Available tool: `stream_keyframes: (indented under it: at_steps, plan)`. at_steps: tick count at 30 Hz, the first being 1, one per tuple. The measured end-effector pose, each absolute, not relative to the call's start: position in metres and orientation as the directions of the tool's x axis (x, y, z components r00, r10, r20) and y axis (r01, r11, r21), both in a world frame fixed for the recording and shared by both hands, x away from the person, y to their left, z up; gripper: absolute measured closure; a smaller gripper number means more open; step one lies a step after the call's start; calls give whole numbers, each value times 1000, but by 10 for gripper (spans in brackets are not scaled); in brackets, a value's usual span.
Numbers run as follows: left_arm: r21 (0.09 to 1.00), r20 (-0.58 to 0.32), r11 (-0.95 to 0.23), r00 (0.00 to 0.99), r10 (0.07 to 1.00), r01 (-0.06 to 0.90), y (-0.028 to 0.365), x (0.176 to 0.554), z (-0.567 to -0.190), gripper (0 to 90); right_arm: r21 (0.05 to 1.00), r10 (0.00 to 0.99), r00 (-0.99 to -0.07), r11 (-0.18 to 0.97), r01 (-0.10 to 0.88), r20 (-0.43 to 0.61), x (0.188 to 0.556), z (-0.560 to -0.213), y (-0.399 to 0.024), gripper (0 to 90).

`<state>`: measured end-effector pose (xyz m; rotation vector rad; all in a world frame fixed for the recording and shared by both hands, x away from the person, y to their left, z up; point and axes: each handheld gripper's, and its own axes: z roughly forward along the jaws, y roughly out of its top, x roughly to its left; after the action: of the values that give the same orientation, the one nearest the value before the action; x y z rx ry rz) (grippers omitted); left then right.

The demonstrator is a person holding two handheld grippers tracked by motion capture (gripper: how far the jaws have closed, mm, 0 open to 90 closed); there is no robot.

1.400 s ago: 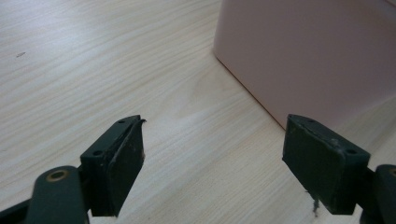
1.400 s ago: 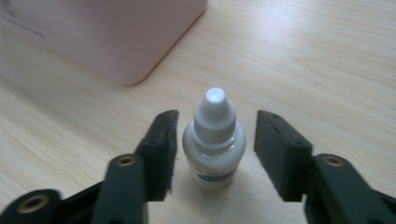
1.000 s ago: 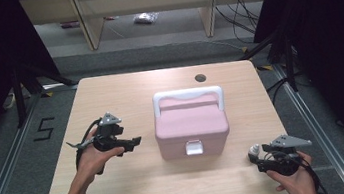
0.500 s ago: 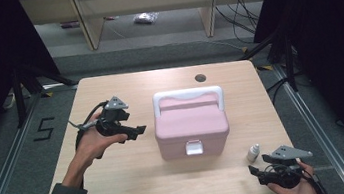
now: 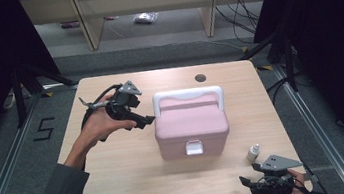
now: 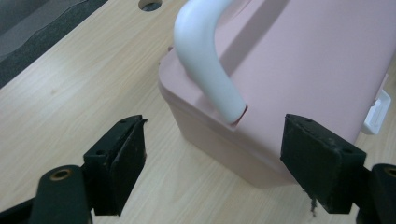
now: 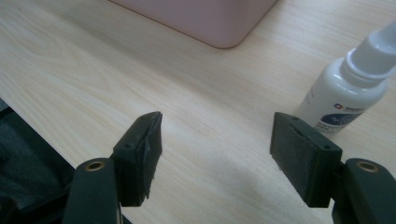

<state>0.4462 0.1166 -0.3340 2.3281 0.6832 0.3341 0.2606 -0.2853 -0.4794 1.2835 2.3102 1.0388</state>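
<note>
My left gripper [image 5: 145, 120] has climbed off the bench [image 5: 121, 184] and swung in toward the pink box [image 5: 192, 129] since a second ago; it now hangs just beside the box's left end, jaws standing wide with nothing between them. In the left gripper view the box's near corner and the foot of its white handle [image 6: 205, 60], where that plugs into the lid, sit framed between my two open jaws, but neither jaw touches them.

My right gripper [image 5: 252, 182] has drawn back toward me along the bench edge, ending below and to the right of the box. Its jaws are also spread wide and hold nothing. The small white dropper bottle [image 5: 254, 152] stands upright on the bench just off the box's front right corner; in the right gripper view the bottle [image 7: 348, 100] rises just past my right-hand jaw, close to it, yet outside the gap.

The box sits in the middle of the bench with its lid down and its white latch [image 5: 194, 147] on the side facing me.

I judge this as the approach: the left is lining up on the handle or lid, and the right is placed to take the bottle. Nothing is gripped, so the real work is yet to start. The bottle is light and narrow, so a careless nudge from my jaw could tip it.
</note>
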Motion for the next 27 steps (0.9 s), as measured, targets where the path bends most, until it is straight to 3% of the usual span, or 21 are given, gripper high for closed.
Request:
stream_keyframes:
  at_steps: [21,27]
  plan:
    - [584,107,-760,901,419,284,75,490,-306,251,726,792,-606,373,578,75,266,-486,-285,362]
    - [550,93,-788,918,386,276,62,502,-308,319,721,783,-617,382,578,80,267,-487,-286,368]
